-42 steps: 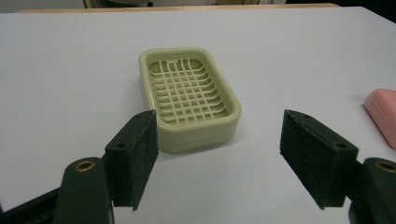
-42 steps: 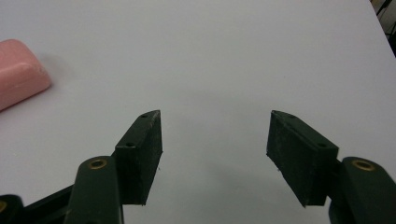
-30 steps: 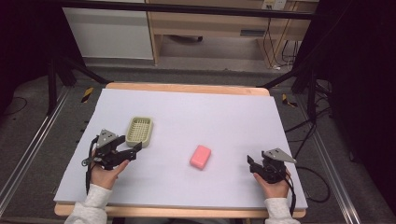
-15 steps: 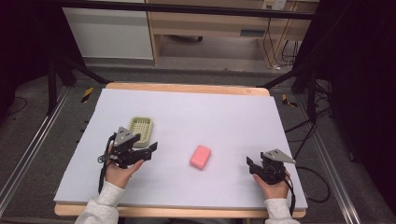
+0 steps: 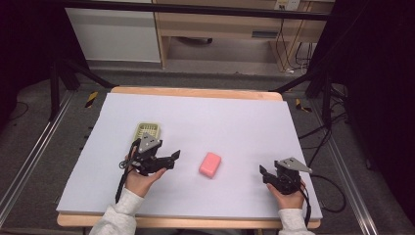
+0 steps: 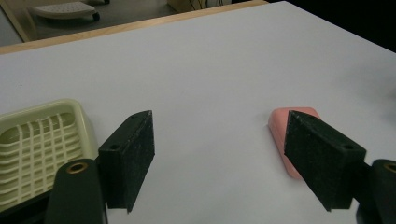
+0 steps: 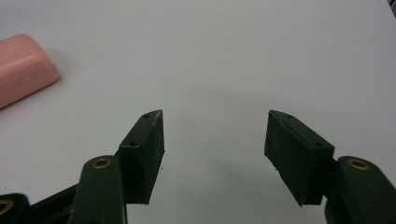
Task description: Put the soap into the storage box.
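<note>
A pink bar of soap point(image 5: 210, 164) lies flat near the middle of the white table sheet point(image 5: 220, 117). A pale yellow slatted soap dish point(image 5: 148, 129) sits to its left, empty. My left gripper point(image 5: 170, 159) hovers just in front of the dish, open, its jaws pointing right toward the soap with a gap between them. In the left gripper view the soap point(image 6: 278, 135) lies partly behind the right jaw, the dish point(image 6: 32, 144) is at the left, and the gripper point(image 6: 219, 149) holds nothing. My right gripper point(image 5: 264, 175) rests open at the front right, the soap point(image 7: 21, 65) off to its left; nothing is between its jaws point(image 7: 215, 140).
The sheet covers a wooden table whose rim point(image 5: 195, 92) shows at the far edge. Beyond it stand a wooden cabinet point(image 5: 220, 29) and cables on the floor point(image 5: 313, 137). Dark stands flank both sides.
My left gripper has moved right from the table's left edge, passing in front of the dish toward the soap. The right gripper has stayed put.
</note>
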